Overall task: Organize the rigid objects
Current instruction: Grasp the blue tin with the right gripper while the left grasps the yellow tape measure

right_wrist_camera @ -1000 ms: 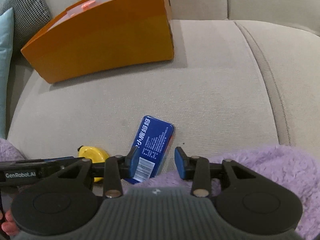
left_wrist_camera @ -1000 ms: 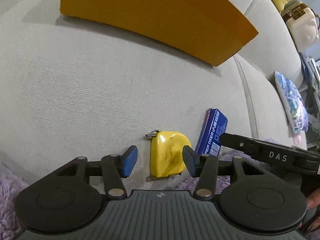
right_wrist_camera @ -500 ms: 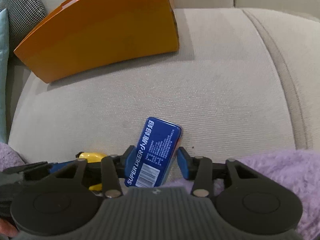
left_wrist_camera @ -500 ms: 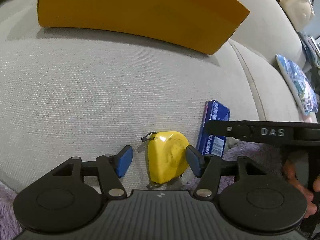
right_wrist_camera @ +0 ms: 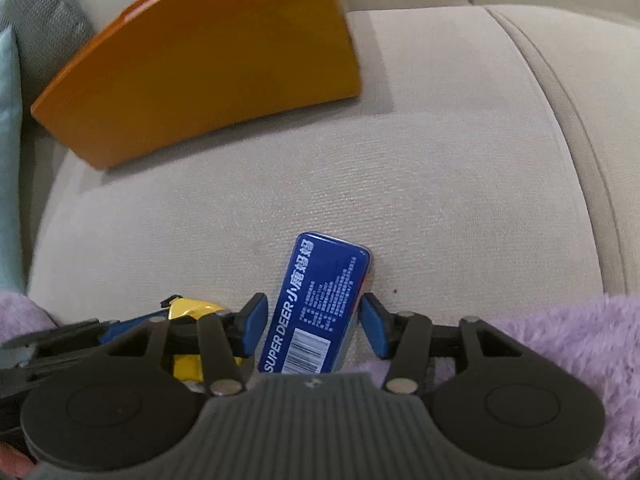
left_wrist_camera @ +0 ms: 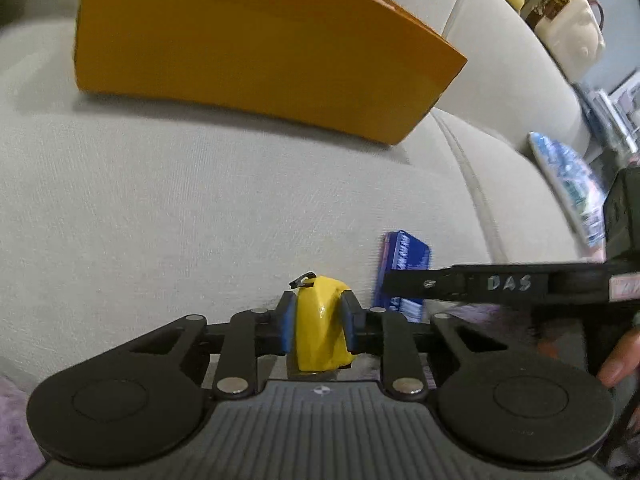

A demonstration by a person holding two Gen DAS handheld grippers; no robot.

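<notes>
In the left wrist view, the yellow tape measure (left_wrist_camera: pixel 320 322) is pinched between the blue pads of the left gripper (left_wrist_camera: pixel 318 322), with bare sofa cushion (left_wrist_camera: pixel 180 208) ahead and an orange box (left_wrist_camera: pixel 248 48) far in front. In the right wrist view, the blue tin (right_wrist_camera: pixel 320 304) is seen between the spread fingers of the right gripper (right_wrist_camera: pixel 314 320), not squeezed, with purple fluffy blanket (right_wrist_camera: pixel 560 336) just beside on the right.

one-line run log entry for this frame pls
left claw: shut on yellow tape measure | right claw: open, straddling blue tin | orange box: behind, on sofa
</notes>
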